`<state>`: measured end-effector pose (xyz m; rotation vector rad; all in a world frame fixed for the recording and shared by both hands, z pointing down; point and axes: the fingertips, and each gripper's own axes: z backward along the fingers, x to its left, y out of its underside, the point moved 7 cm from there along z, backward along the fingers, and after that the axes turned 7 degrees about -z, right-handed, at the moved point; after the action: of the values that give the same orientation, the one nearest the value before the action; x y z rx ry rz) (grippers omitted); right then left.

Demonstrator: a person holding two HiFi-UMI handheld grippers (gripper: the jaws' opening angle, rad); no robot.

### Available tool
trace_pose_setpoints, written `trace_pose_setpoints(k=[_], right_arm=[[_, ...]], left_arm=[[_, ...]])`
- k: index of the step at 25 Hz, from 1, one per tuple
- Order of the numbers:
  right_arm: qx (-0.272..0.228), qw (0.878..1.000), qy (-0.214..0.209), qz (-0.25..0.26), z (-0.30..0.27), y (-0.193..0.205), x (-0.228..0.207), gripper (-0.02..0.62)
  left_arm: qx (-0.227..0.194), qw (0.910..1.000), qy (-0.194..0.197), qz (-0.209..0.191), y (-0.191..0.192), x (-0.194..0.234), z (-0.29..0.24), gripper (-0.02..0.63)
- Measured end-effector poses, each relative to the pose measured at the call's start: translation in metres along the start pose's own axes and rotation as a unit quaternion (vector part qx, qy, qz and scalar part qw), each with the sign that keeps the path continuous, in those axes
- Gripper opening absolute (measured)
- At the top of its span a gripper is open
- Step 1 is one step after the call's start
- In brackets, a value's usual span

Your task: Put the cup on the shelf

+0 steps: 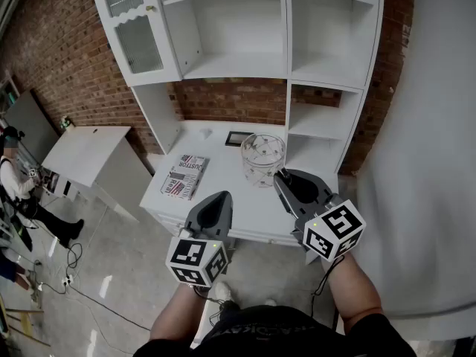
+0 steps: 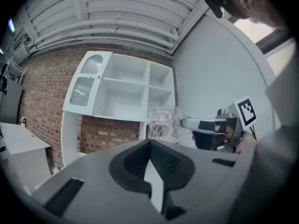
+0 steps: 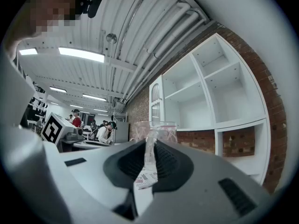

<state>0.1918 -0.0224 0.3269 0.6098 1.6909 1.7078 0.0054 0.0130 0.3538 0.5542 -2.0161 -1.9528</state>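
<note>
A clear glass cup (image 1: 262, 158) with a pale pattern hangs just above the white desk top (image 1: 245, 207), in front of the white shelf unit (image 1: 238, 65). My right gripper (image 1: 282, 175) is shut on the cup's near right wall. In the right gripper view the glass wall (image 3: 155, 129) stands pinched between the dark pads. My left gripper (image 1: 221, 197) is over the desk's front edge, left of the cup and apart from it, shut with nothing in it. The left gripper view shows the cup (image 2: 164, 123) past its closed tip (image 2: 149, 143), with the right gripper (image 2: 187, 123) on it.
A magazine (image 1: 184, 175) lies on the desk's left part, and a small dark frame (image 1: 239, 138) sits at its back. The shelf unit has open compartments and a glass door (image 1: 134, 28) swung out at upper left. A white table (image 1: 85, 151) and a seated person (image 1: 15, 184) are far left.
</note>
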Motion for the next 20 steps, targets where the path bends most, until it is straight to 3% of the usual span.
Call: trace_pose_setpoints(k=[20], right_arm=[[0.000, 1.000, -0.002, 0.003, -0.011, -0.001, 0.001, 0.032]], left_arm=[[-0.008, 1.0000, -0.003, 0.003, -0.003, 0.009, 0.002, 0.005]])
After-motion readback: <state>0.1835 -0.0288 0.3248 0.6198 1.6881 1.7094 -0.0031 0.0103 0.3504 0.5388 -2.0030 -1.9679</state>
